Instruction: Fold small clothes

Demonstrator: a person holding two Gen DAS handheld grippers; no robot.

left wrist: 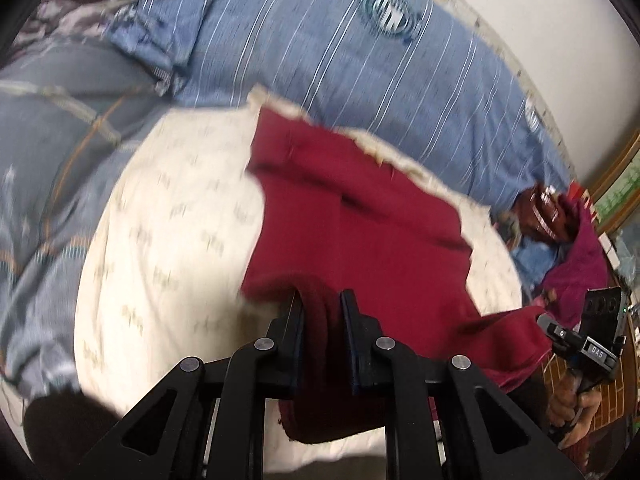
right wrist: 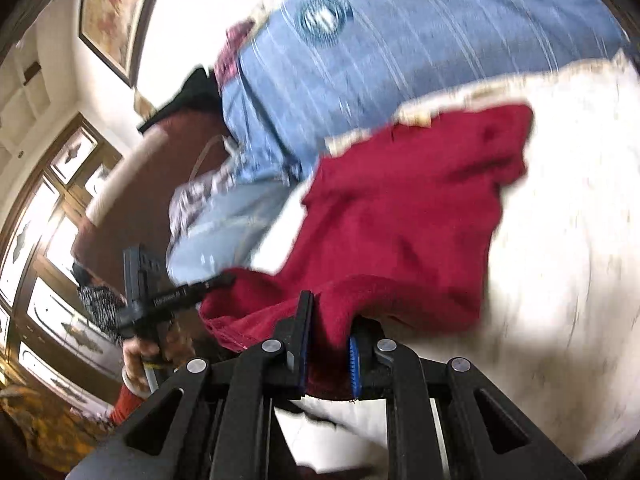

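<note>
A dark red garment (left wrist: 360,232) lies spread on a cream patterned cloth (left wrist: 172,240) on a bed. My left gripper (left wrist: 322,304) is shut on a bunched near edge of the red garment. My right gripper (right wrist: 332,320) is shut on another near edge of the same garment (right wrist: 408,216), which shows raised off the cream cloth (right wrist: 560,240). The right gripper also shows in the left wrist view (left wrist: 576,332) at the garment's right corner. The left gripper shows in the right wrist view (right wrist: 176,292) at the garment's left end. Both views are blurred.
A blue striped quilt (left wrist: 320,40) covers the bed behind the cream cloth. A grey-blue patterned cover (left wrist: 48,152) lies at the left. A pile of other clothes (left wrist: 560,232) sits at the right. A framed picture (right wrist: 112,12) and wooden doors (right wrist: 48,232) stand beyond the bed.
</note>
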